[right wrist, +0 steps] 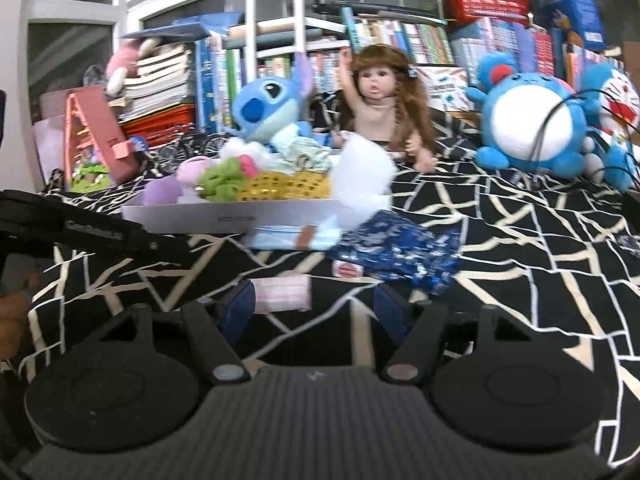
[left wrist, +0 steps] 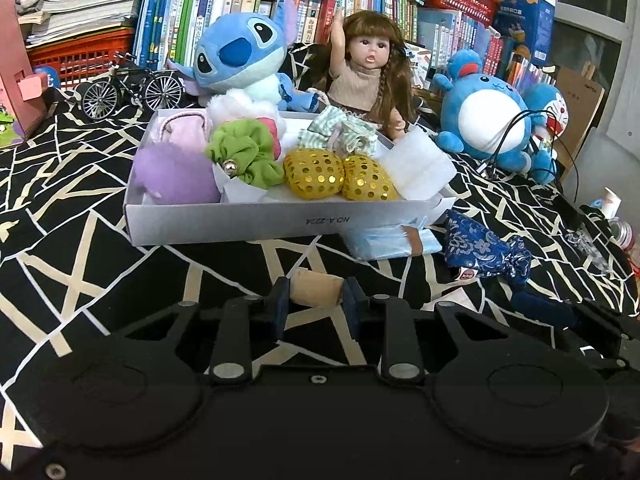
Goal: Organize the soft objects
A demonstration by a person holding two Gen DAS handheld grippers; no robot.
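Observation:
My left gripper [left wrist: 315, 296] is shut on a small beige roll [left wrist: 316, 287], held low over the black patterned bedspread in front of the white box [left wrist: 256, 222]. The box holds a purple pom [left wrist: 172, 176], a green scrunchie [left wrist: 244, 152], two gold sequinned pads [left wrist: 340, 176] and a striped cloth [left wrist: 344, 136]. My right gripper [right wrist: 314, 306] stands open. A pink checked piece [right wrist: 282, 294] sits against its left finger, clear of the right one. A light blue pack [right wrist: 288, 238] and a blue floral pouch [right wrist: 400, 252] lie beyond it.
A Stitch plush [left wrist: 240, 60], a doll [left wrist: 368, 76] and a round blue plush [left wrist: 484, 116] sit behind the box before stacked books. A toy bicycle [left wrist: 128, 88] stands at the back left. Black cables [left wrist: 560, 140] trail at the right.

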